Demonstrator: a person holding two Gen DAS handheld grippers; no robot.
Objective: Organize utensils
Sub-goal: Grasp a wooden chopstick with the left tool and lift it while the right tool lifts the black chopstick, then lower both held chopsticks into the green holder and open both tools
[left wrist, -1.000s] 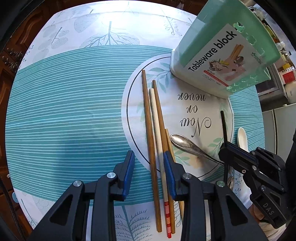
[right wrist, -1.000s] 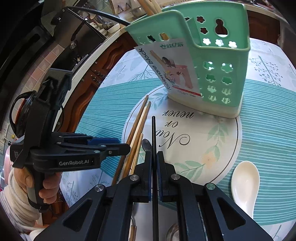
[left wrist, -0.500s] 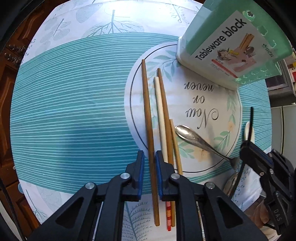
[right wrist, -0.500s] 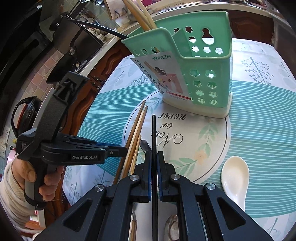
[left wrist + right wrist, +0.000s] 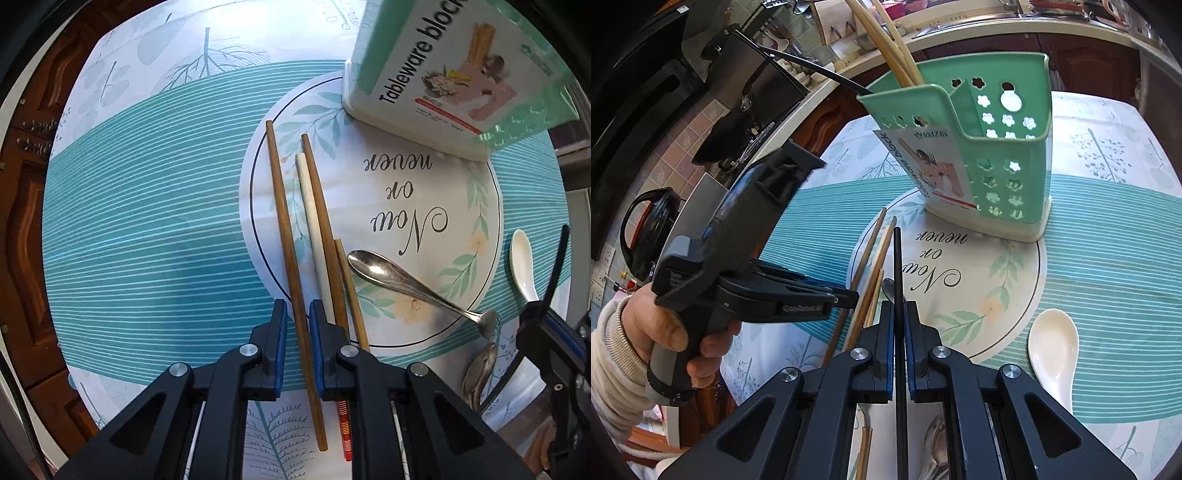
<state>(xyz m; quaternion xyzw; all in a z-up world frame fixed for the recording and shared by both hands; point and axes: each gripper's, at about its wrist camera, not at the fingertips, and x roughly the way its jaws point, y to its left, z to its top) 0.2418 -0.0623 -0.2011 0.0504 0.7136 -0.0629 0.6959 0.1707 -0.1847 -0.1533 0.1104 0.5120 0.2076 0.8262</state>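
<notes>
While we point the left gripper (image 5: 295,325) straight down at the table, its jaws have just been closing and now pinch a long brown chopstick (image 5: 291,258) near its lower third; this stick is plain wood, slim and round, and it lies along the edge of the white circle printed on the teal striped tablecloth (image 5: 147,221). Just to its right lie a pale cream chopstick (image 5: 310,206), a second brown chopstick (image 5: 319,206) and a shorter tan stick (image 5: 349,288), all nearly parallel; whether they touch one another we cannot tell throughout. Beside them rests a metal spoon (image 5: 391,273), bowl up, handle running toward the right; a white ceramic spoon (image 5: 1052,343) lies well apart on the stripes. Our right gripper (image 5: 897,332) is clamped tight on a thin black chopstick (image 5: 897,280), which points toward the holder. That mint-green utensil holder (image 5: 1008,173) stands upright at the far rim of the circle; it has flower-shaped holes, a printed label and pale sticks in its rear compartment.
</notes>
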